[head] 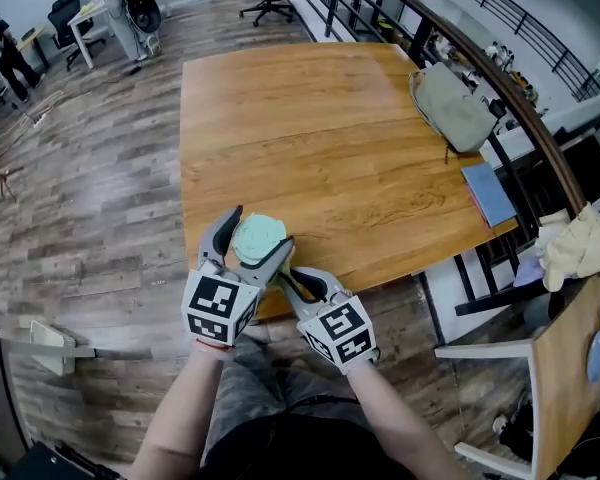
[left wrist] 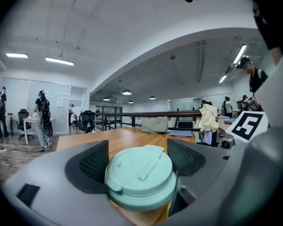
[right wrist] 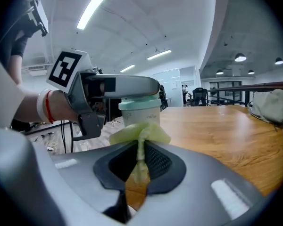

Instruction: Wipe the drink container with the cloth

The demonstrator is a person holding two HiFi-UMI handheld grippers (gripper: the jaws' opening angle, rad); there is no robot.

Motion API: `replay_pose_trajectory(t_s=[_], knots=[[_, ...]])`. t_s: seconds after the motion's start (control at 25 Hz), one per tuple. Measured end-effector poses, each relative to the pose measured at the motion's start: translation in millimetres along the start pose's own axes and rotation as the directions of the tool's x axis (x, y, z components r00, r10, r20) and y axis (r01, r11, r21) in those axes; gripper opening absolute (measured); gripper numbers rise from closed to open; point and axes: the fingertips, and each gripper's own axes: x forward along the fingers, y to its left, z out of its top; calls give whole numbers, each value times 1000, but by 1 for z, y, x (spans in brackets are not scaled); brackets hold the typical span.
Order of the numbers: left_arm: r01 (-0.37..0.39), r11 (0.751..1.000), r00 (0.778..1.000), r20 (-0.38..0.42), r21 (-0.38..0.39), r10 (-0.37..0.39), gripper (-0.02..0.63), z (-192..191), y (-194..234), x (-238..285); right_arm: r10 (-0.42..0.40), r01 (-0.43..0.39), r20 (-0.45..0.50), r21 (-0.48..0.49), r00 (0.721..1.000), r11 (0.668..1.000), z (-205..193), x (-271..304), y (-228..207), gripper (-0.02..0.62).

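My left gripper (head: 261,229) stands wide open around the cup (left wrist: 140,175), its mint lid between the pads (a gap shows at the right pad). The cup stands upright at the table's (head: 330,138) near edge. My right gripper (right wrist: 140,166) is pinched on the cloth (right wrist: 140,134), its bunched end just beside the cup.

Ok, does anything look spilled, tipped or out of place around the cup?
Nothing stands out: the drink container stands upright near the table's front edge, lid on, no spill; the right gripper pinches the cloth.
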Motion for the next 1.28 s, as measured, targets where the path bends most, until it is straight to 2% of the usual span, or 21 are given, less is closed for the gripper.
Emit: replay_pose_trajectory(t_s=[0.04,0.2,0.4,0.52,0.8,1.28], knots=[[22,1000,1000,6,7,-22,382,1,-1,0,15,-15,7,-3,1000,1000,2,0,1,44],[136,991,990,26,0,-136,380,3,4,1,62,-61,17,-34,998,998,9,2,6,44],[271,959,962,54,-87,-267,379,2,26,0,71,-70,45,-27,996,997,26,11,6,44],[332,937,943,56,-107,-328,379,2,30,2,56,-56,61,0,997,998,36,20,2,44],[395,906,919,62,-152,-390,379,0,46,7,40,-42,61,35,997,999,40,37,-5,44],[452,879,892,70,-149,-447,371,-2,57,6,48,-37,-139,83,989,996,-27,51,-11,44]])
